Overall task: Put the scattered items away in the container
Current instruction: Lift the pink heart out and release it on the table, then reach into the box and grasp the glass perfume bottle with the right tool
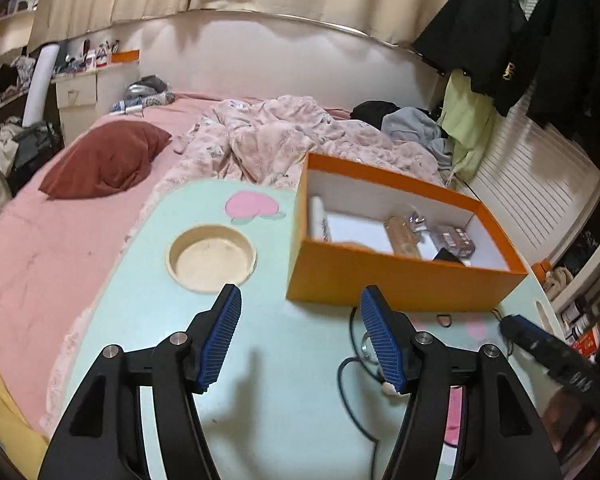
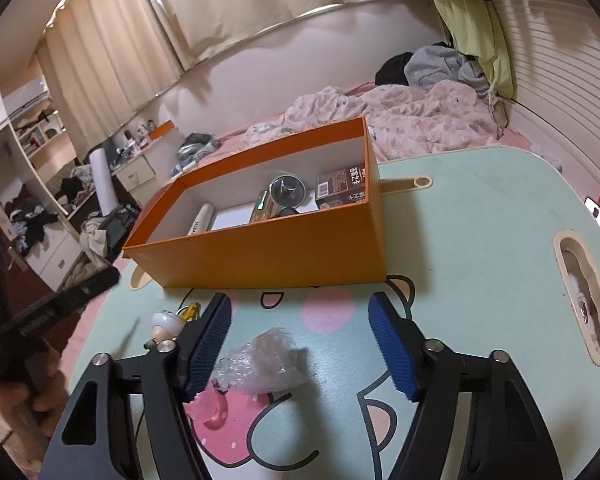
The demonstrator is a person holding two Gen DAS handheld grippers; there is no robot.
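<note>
Blue ribbed pads line both tools. The left gripper [image 1: 300,336] hangs over the mint-green lap table [image 1: 148,312] with its fingers spread wide and nothing between them. A black cable [image 1: 350,384] loops on the table under the right-hand finger, which partly hides it, along with a small white-tipped item that is too covered to identify.

The right gripper [image 2: 300,344] also has its fingers wide apart and grips nothing. A crumpled piece of clear plastic wrap [image 2: 260,364] lies on the table between them, close to the left-hand pad [image 2: 208,348]; whether they touch cannot be determined. Just beside that finger, on its outer side, sits a small white figurine [image 2: 165,322], its lower part hidden behind the finger.

Beyond both tools stands the orange box [image 2: 260,256], open-topped, on the table. Inside it are a white tube [image 2: 202,218], a brown printed carton [image 2: 342,188] and a round metal-lidded object [image 2: 287,192]; the near wall cuts off the lower parts of all the contents.

A round recessed cup holder [image 1: 212,258] sits in the table left of the box. Behind the table lies a bed with a rumpled pink blanket [image 1: 284,136].
</note>
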